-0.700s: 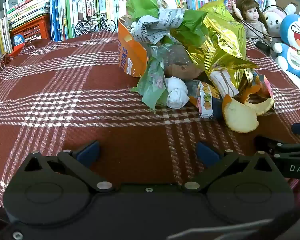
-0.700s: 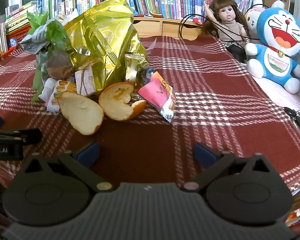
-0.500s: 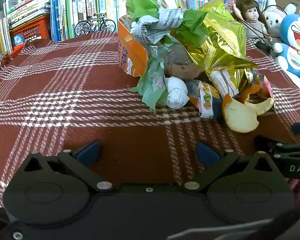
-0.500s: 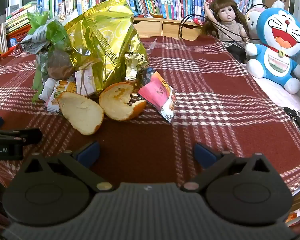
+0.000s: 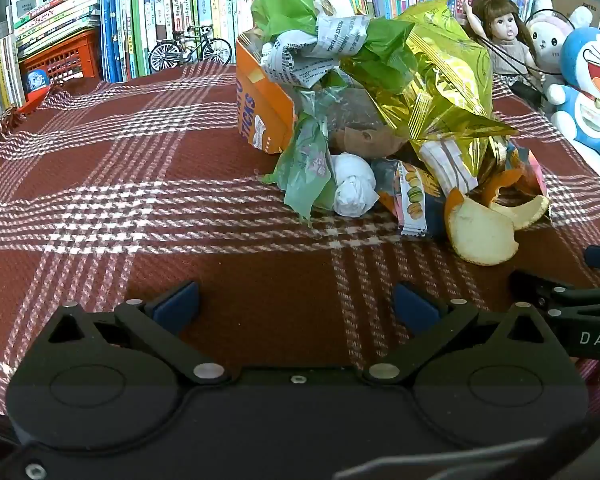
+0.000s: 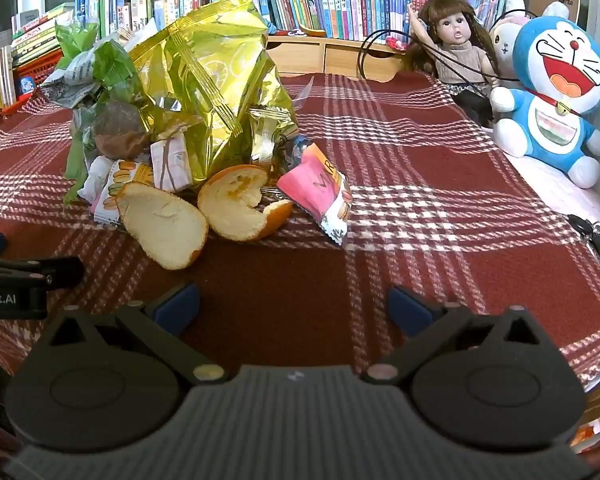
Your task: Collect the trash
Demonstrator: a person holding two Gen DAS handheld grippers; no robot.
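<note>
The left tool [image 5: 296, 300] hovers with its blue pads wide apart and empty over the red plaid worktop [image 5: 100, 184]. Ahead sits the trash heap — an orange cardboard box [image 5: 260, 116], crumpled green plastic, a crinkled gold foil bag [image 6: 208, 80], curved orange peels [image 6: 164, 228], a glossy pink wrapper [image 6: 320, 192]. The right tool [image 6: 294, 304] is equally spread — nothing between its pads.

Bright, even daylight, soft shadows only. Glare on the gold foil bag [image 6: 212, 80]; sheen on the plaid tablecloth [image 5: 100, 208]. Strong fisheye bending at edges, dark corners. Bookshelf [image 5: 160, 20] slightly soft; mid-frame sharp, no motion blur.
</note>
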